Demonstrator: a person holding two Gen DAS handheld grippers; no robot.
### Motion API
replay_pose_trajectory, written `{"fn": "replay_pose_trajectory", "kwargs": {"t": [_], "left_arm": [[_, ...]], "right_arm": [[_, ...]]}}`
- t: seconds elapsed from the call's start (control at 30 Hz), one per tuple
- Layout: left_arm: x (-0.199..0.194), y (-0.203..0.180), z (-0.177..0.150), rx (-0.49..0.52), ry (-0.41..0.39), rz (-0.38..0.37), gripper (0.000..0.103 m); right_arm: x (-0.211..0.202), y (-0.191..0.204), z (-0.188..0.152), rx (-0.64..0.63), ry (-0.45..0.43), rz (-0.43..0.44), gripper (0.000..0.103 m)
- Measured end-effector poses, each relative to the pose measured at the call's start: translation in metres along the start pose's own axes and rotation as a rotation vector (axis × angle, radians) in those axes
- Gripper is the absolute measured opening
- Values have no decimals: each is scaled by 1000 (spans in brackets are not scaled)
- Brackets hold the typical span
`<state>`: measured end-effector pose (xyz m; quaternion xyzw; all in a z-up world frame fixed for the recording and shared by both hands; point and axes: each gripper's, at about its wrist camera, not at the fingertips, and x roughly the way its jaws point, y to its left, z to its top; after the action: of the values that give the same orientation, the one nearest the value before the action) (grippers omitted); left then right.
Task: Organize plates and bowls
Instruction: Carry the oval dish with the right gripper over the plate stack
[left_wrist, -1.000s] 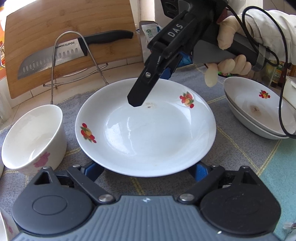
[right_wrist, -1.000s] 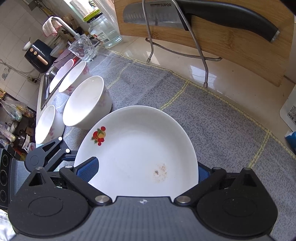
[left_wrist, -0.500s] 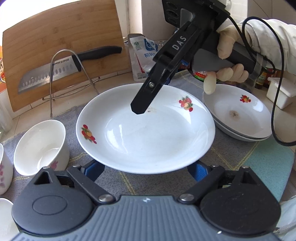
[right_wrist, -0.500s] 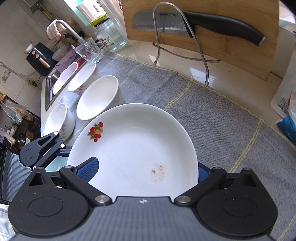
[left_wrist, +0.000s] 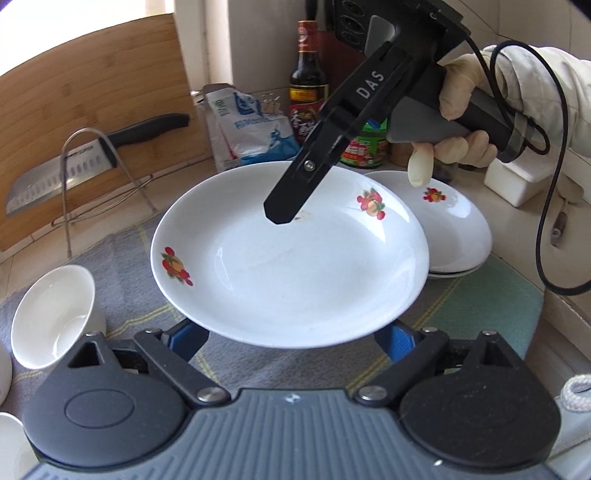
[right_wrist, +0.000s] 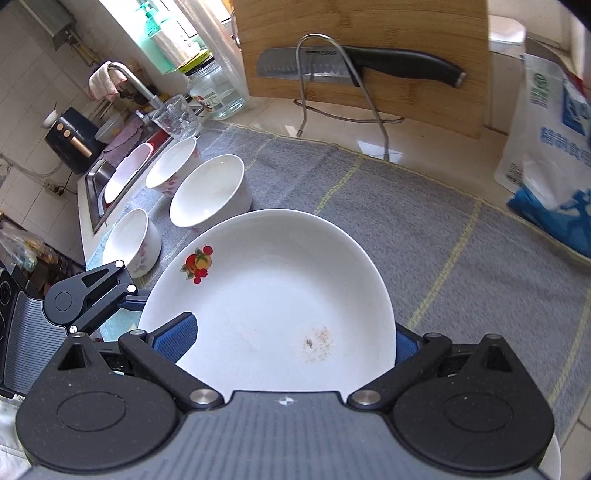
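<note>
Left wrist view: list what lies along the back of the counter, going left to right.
Knife on the wire rack in front of the cutting board → white-and-blue bag → dark sauce bottle → green-lidded jar → white box.

White tiled wall (right_wrist: 33, 74), sink (right_wrist: 96, 177), daylight on pale counter (right_wrist: 343, 133).

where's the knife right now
The knife rests across a wire stand against the upright wooden cutting board, at the back of the counter beyond the grey mat.
</note>
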<state>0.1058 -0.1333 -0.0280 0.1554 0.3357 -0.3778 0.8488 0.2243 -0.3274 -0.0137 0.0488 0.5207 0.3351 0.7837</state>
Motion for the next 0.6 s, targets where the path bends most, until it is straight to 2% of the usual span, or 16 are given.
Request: {"fn": "replay_pose_trajectory", "kwargs": {"t": [0.6], "left_arm": [[21,-30,21,142,3,-169,95]], "right_arm": [[-55,-23,-67,148,-90,-114,103]]}}
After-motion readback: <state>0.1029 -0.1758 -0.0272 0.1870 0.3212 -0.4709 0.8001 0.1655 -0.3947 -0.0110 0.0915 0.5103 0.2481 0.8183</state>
